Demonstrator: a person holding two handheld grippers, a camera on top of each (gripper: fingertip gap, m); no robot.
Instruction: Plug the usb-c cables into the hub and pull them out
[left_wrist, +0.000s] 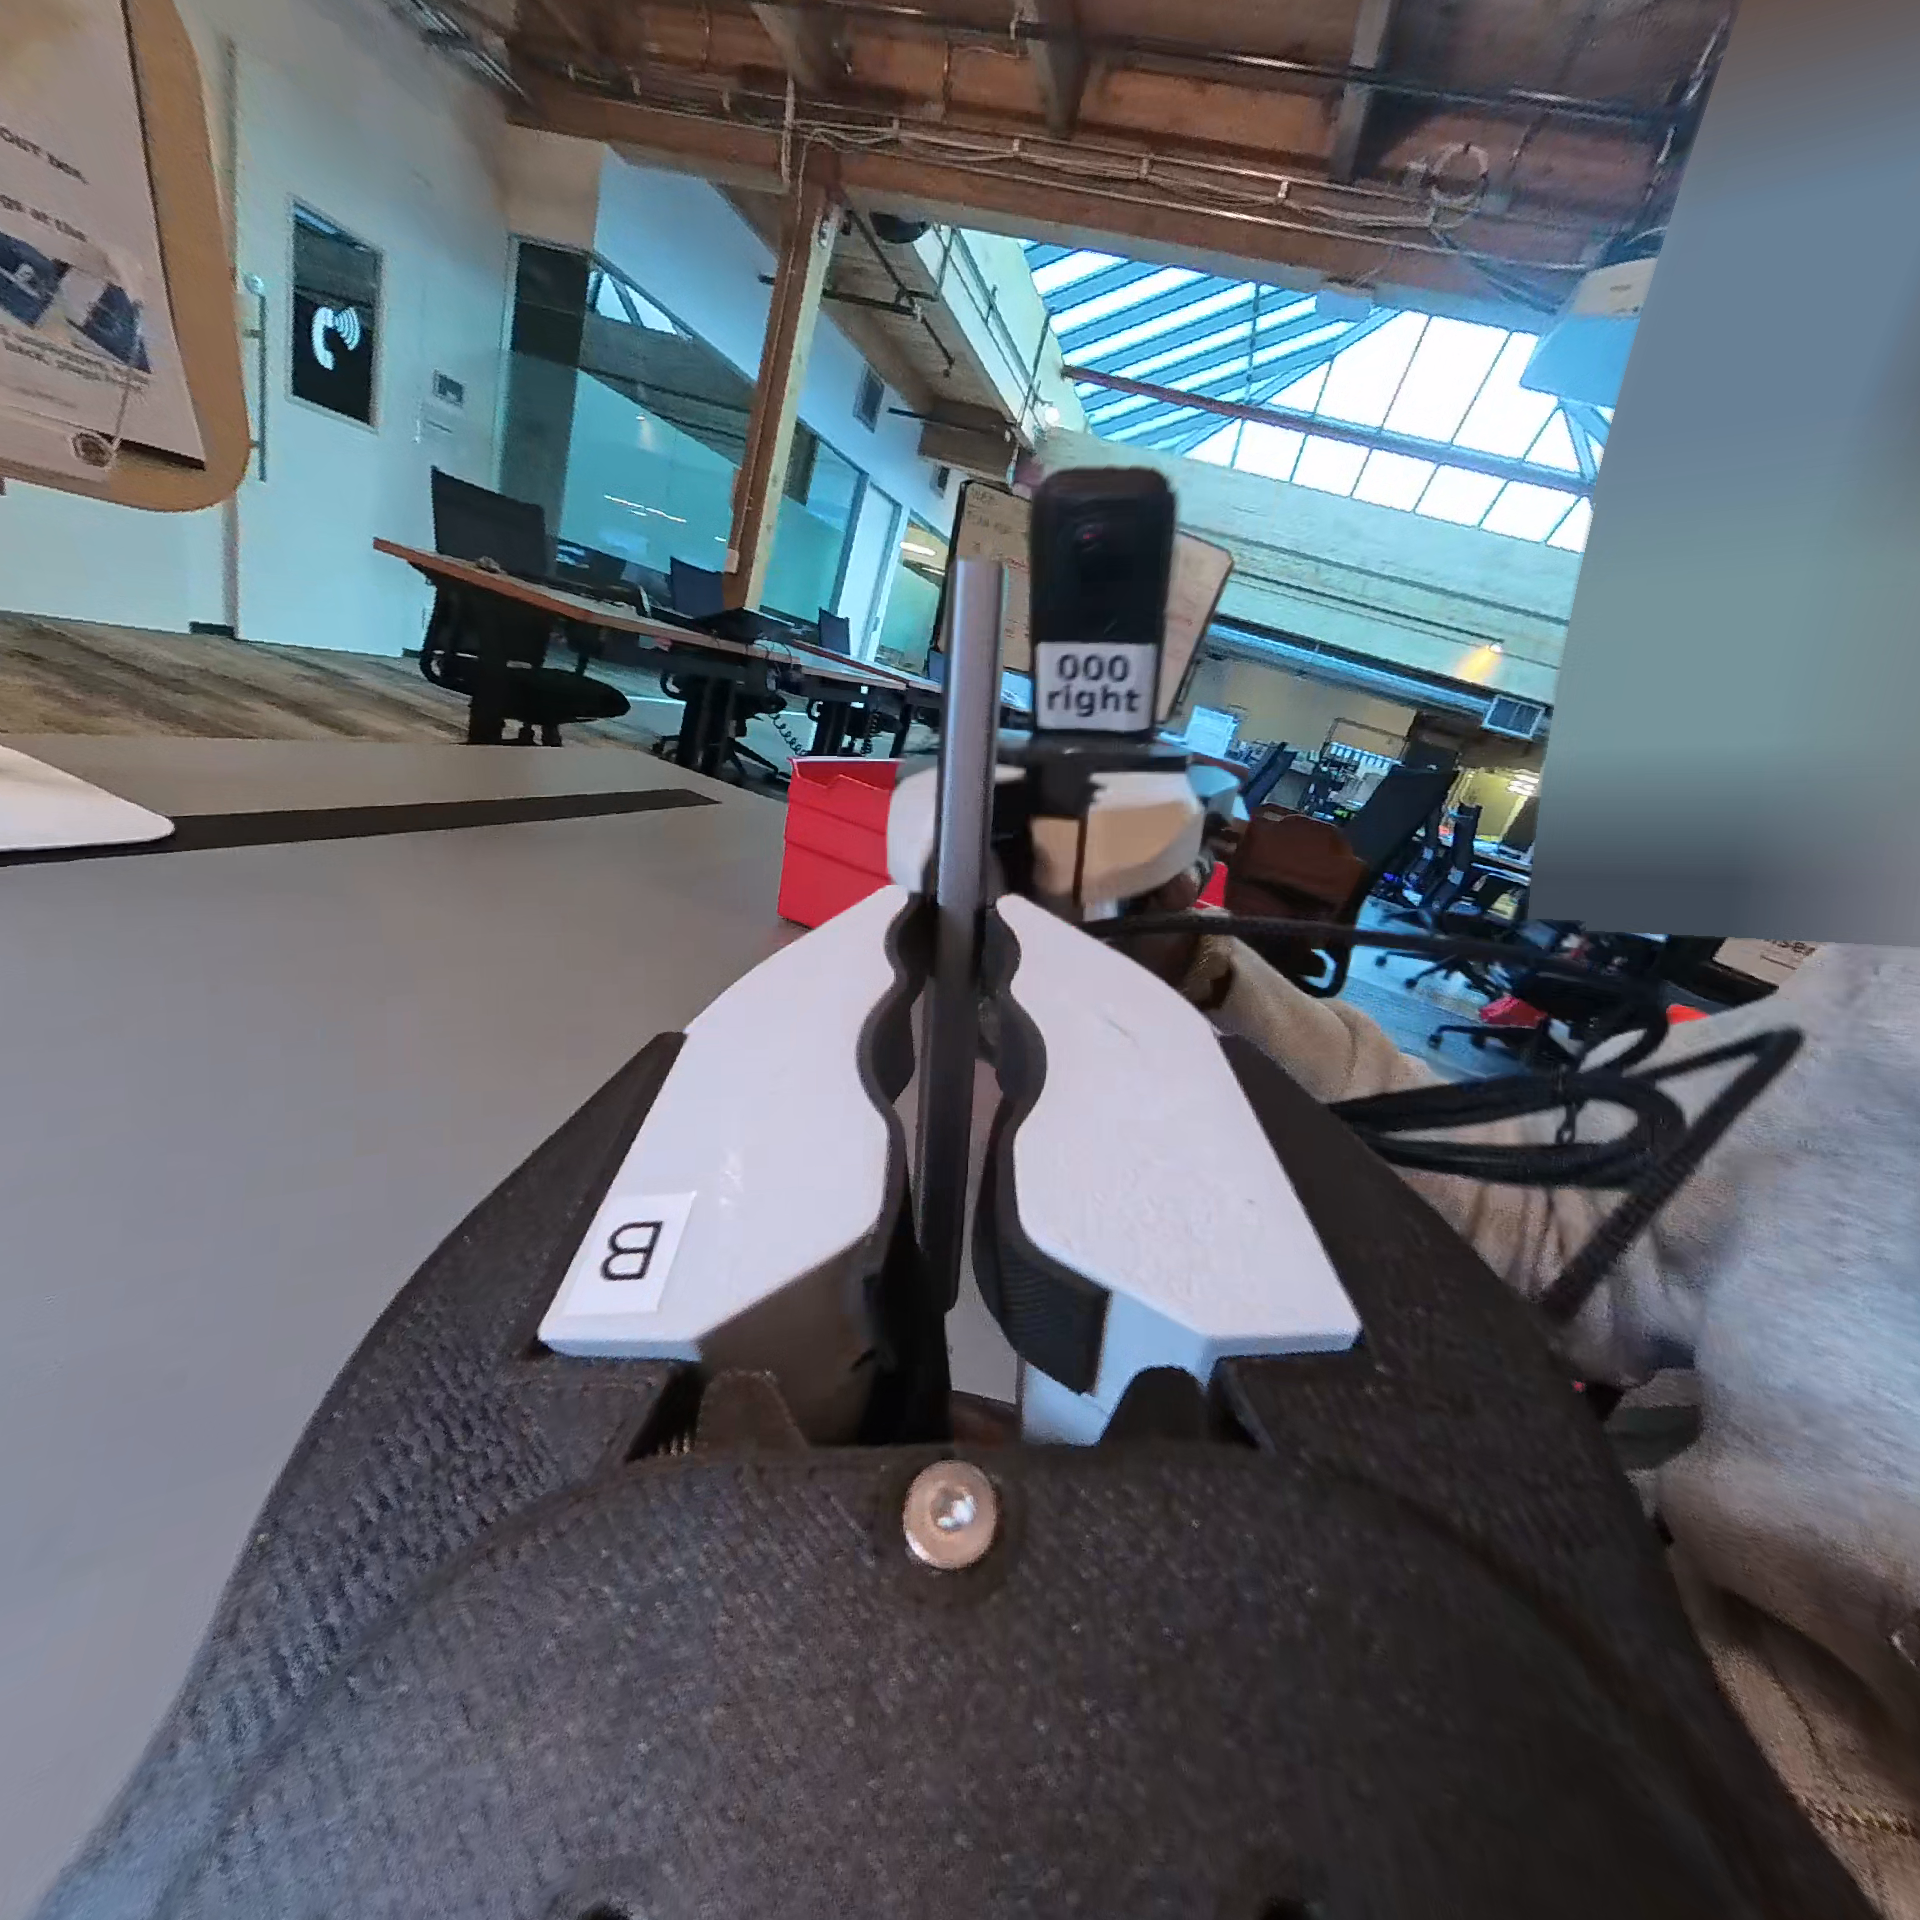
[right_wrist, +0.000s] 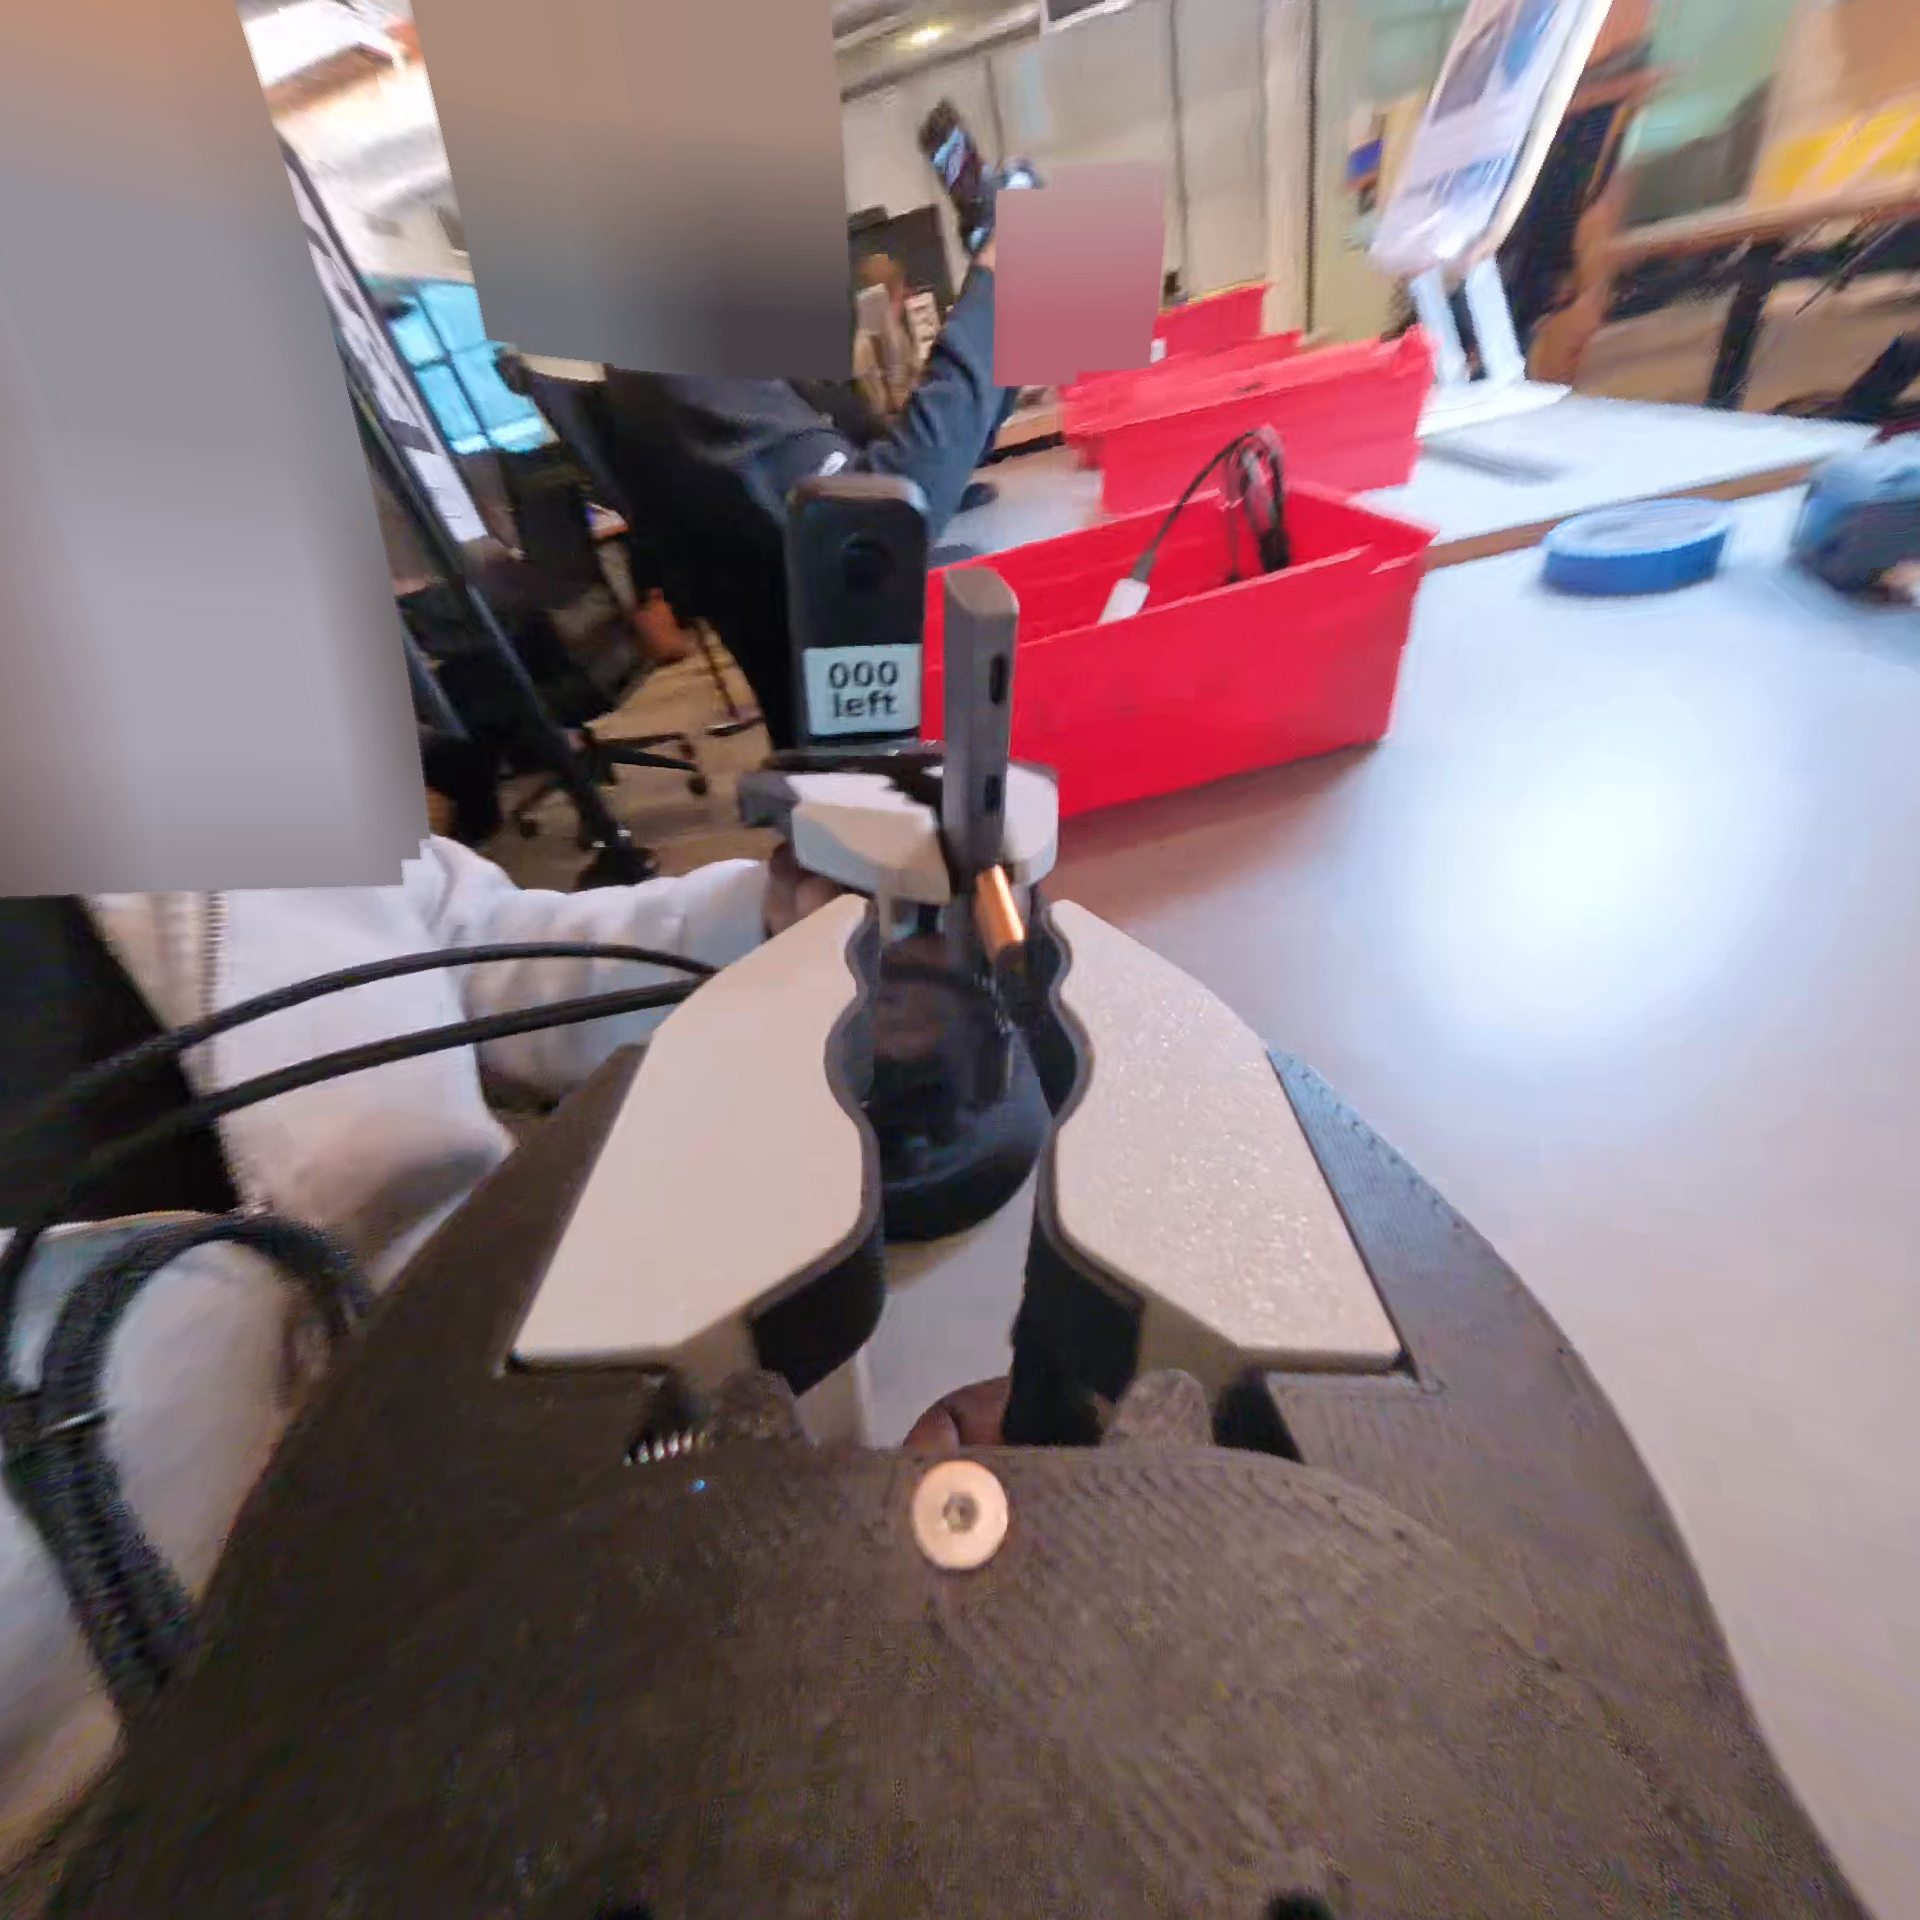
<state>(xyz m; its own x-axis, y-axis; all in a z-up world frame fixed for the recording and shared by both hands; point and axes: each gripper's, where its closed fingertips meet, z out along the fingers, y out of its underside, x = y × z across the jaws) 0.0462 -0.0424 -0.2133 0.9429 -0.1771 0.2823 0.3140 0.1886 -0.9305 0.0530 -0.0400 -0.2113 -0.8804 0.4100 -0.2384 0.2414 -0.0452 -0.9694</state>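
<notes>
My left gripper (left_wrist: 956, 914) is shut on the grey hub (left_wrist: 971, 727), which stands upright and edge-on between its fingers. In the right wrist view the hub (right_wrist: 979, 707) shows two ports on its side, held by the left gripper (right_wrist: 925, 831). A copper-coloured usb-c plug (right_wrist: 1003, 920) meets the hub's lower end. My right gripper (right_wrist: 958, 914) has its jaws partly apart around the plug, which lies near the right finger with a gap on the left. The right gripper (left_wrist: 1039, 831) faces the hub in the left wrist view. Black cables (left_wrist: 1507, 1122) loop over a sleeve.
The grey table (right_wrist: 1558, 935) holds an open red bin (right_wrist: 1195, 665) with another cable (right_wrist: 1127, 597) in it, more red bins behind it and a blue tape roll (right_wrist: 1636, 545) at far right. The red bin (left_wrist: 831, 842) also shows behind the hub. People sit beyond the table's edge.
</notes>
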